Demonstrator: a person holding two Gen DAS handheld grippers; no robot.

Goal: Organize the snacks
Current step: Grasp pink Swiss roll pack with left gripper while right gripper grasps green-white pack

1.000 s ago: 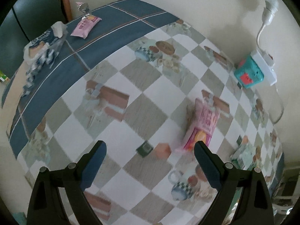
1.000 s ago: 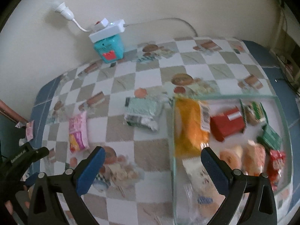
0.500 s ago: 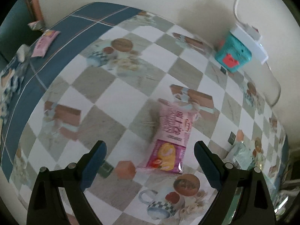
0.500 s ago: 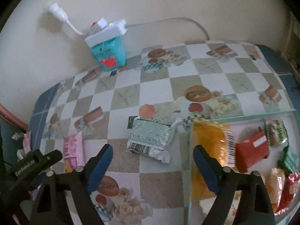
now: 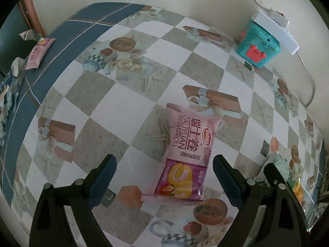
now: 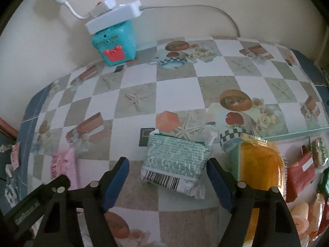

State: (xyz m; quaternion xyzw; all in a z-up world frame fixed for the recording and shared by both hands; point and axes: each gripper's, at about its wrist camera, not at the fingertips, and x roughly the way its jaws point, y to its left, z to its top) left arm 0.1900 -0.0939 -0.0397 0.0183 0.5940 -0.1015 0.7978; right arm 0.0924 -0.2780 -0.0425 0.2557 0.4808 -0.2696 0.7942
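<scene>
A pink Swiss-roll snack packet [image 5: 188,154] lies flat on the checked tablecloth, between my open left gripper's [image 5: 164,182] jaws, nearer the right one. It shows blurred at the left of the right wrist view [image 6: 62,165]. A green-and-white snack packet [image 6: 175,162] lies between my open right gripper's [image 6: 167,182] jaws. A clear glass tray [image 6: 298,134] at the right holds an orange packet [image 6: 260,162], a red packet [image 6: 300,174] and several other snacks. A second small pink packet [image 5: 39,51] lies on the blue border far left.
A teal box [image 6: 115,43] under a white power strip [image 6: 115,18] with a cable stands against the back wall. Crumpled wrappers [image 5: 12,82] lie at the table's left edge. The left gripper's body [image 6: 30,203] shows at the lower left of the right wrist view.
Both grippers moved forward and down. The pink packet now sits between the left jaws and the green packet between the right jaws. Both stayed open.
</scene>
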